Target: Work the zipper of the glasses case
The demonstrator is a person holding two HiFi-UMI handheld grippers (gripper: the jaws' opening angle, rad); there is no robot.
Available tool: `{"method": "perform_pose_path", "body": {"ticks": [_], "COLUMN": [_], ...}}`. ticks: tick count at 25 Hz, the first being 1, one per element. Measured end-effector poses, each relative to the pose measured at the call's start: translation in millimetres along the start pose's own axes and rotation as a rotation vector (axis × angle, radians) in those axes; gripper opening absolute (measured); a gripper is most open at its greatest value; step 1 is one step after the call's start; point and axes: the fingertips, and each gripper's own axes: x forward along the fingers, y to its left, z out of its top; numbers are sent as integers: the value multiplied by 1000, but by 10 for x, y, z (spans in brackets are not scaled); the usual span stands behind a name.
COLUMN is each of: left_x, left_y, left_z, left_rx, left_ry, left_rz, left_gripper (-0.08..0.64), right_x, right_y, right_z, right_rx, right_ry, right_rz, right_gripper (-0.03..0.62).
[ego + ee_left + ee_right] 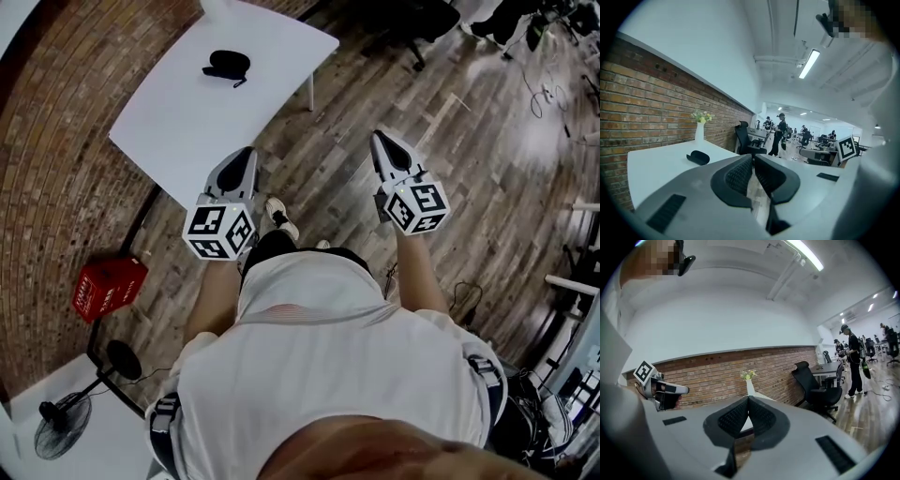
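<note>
Both grippers closed and empty, short of the table.
The left gripper point(753, 157) and right gripper point(748, 398) had their jaws pressed together on nothing, level above the wooden floor point(450, 141). The black glasses case point(226, 64) lay well ahead on the white table point(178, 122), toward its far end. Its zipper pull was too small to make out; a blind pinch would likely slip, and an unbraced case could slide on the smooth top.

Left gripper point(248, 155): jaws pressed together, nothing between them, pointing forward, nearly level.
Right gripper point(380, 141): jaws together, empty, pointing forward, apart from the left one.
Forearms point(420, 272): both stretched ahead of the body.
</note>
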Motion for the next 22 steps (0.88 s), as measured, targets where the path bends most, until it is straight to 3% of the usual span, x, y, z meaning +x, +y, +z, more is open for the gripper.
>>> {"method": "perform_pose_path", "body": {"ticks": [5, 12, 18, 22], "left_x": [276, 702, 983, 1082], "left_y": [148, 665, 1438, 1996], "left_z": [7, 166, 391, 613], "left_rx": [-5, -62, -109, -85], "left_ry": [8, -17, -19, -60], "left_rz": [-6, 12, 38, 91], "left_gripper": [29, 29, 29, 29], "right_x": [283, 869, 1766, 2456], "right_y": [-114, -263, -56, 168], "right_z": [8, 10, 269, 404], "right_rx": [2, -38, -64, -111], "right_ry": [9, 92, 99, 131], "right_rz": [8, 18, 40, 102], "right_gripper": [52, 52, 52, 52]}}
